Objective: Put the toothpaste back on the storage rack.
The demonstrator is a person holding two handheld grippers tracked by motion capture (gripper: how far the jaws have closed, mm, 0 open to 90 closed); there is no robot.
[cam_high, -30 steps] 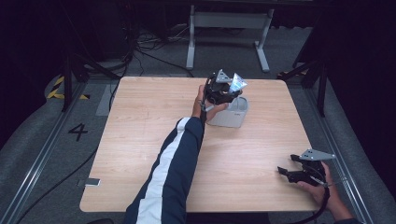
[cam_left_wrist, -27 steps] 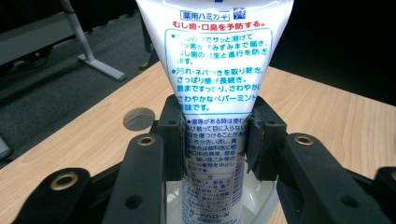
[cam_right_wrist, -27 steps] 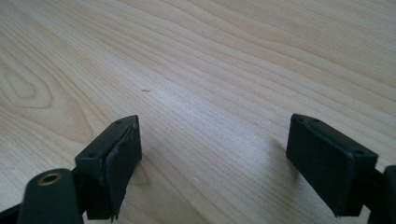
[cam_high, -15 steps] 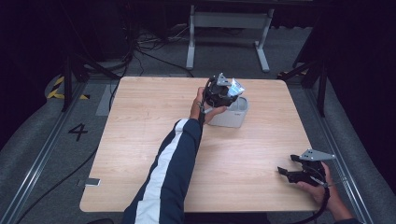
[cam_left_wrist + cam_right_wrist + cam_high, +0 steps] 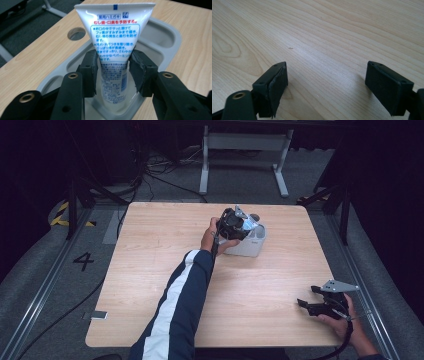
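Observation:
A white toothpaste tube (image 5: 115, 37) with blue and red print stands cap-down in a compartment of a grey plastic holder (image 5: 170, 37). My left gripper (image 5: 115, 72) is shut on the tube's lower half, a pad pressing each side. In the high view the left gripper (image 5: 235, 225) sits over the holder (image 5: 251, 249) at the table's far middle, and the tube is mostly hidden behind it. My right gripper (image 5: 307, 306) rests open near the front right corner. Its jaws (image 5: 327, 82) stand wide apart over bare wood with nothing between them.
The holder has other compartments around the tube. A round cable hole (image 5: 76, 33) is cut in the light wooden table (image 5: 160, 270) just beyond the holder. A dark floor with rails and a metal stand (image 5: 245, 150) surrounds the table.
My left gripper has come down a little with the tube, closer onto the holder. The right gripper has stayed where it was.

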